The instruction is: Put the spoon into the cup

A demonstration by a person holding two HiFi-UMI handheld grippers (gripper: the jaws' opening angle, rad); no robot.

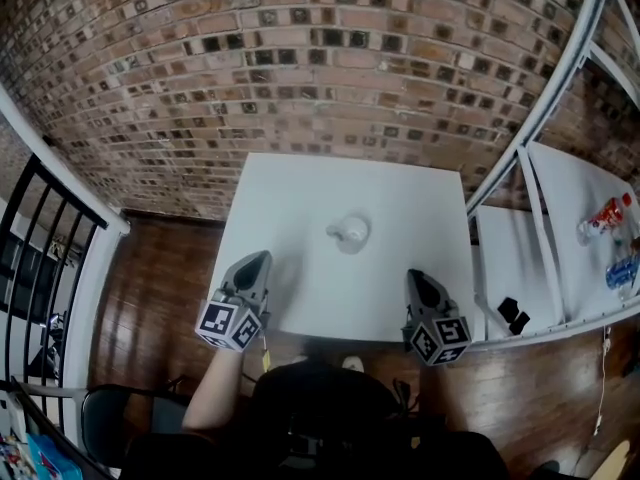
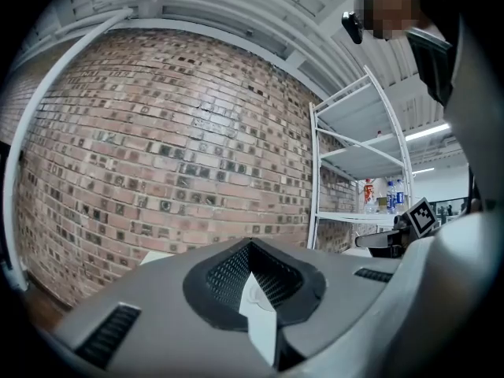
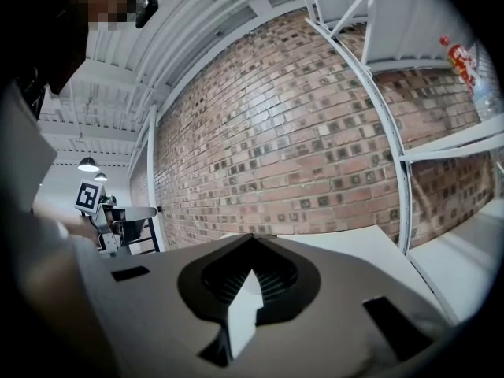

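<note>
A: Head view. White table set against the brick wall. White cup stands about mid-table, alone. Spoon: can't make one out at this size.

B: Grippers?

A: Both at the table's near edge, well apart from the cup. Left gripper is over the near-left corner and right gripper is over the near-right corner. Each points across the table toward the wall. Nothing in either.

B: Beside the table?

A: White shelf rack just off the table's right edge, with bottles on it.

B: Left gripper view.

A: Left gripper has its jaws pressed together at the tips, with nothing between them. A sliver of white table shows through the gap below. Brick wall is beyond the table and the shelf rack is to its right. The right gripper's marker cube is at the far right.

B: Right gripper view.

A: Same story. Right gripper has its jaws closed tip to tip and is empty. The white table stretches ahead to the brick wall. The left gripper's marker cube is off to the left.
</note>
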